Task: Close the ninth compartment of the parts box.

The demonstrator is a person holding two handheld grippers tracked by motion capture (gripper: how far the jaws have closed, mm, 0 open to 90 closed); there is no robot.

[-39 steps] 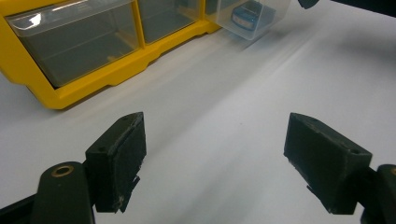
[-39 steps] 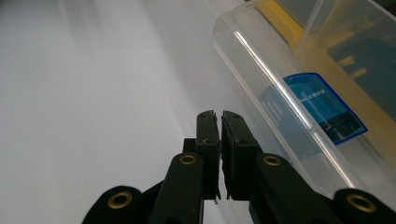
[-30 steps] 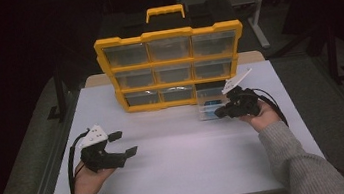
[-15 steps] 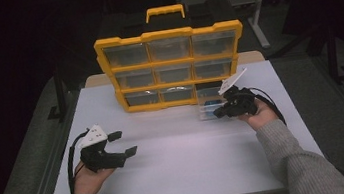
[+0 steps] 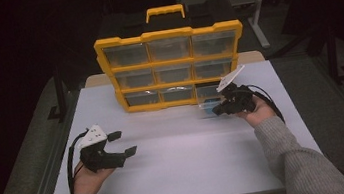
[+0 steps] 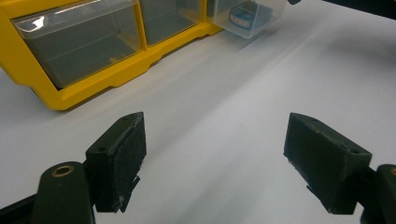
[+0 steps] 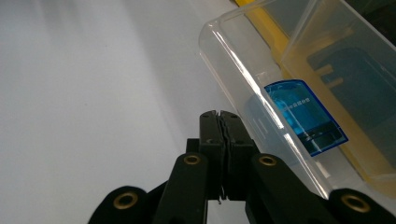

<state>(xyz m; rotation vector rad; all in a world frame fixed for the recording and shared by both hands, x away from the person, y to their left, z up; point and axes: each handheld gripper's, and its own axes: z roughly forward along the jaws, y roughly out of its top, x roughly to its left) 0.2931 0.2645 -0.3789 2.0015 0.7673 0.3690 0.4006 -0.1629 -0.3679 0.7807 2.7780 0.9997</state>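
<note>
Barely shifted since a second ago: right tongs stayed at the lower right corner of the yellow organizer, left tongs sat put near the worktop's left edge. Pulled a little way out already: the clear drawer from the bottom right slot.

Seen from above, just a pale blur where that drawer stuck out in front of the right tongs. Looked way better from the right gripper view: jaws pressed flat together, nothing between them, sitting just beside the drawer's clear front wall, touching or not couldn't tell. Inside the drawer, lying flat, a small blue translucent thing with a dark end and tiny print, too small to read. Same drawer caught far off in the left gripper view, with the blue thing showing through the wall.

Left tongs spread wide, holding nothing, hovering just over bare white worktop, well apart from the drawer. Organizer stood upright at the back with a yellow handle on top, other drawers shut and looking empty. Nothing lying between the two tongs.
</note>
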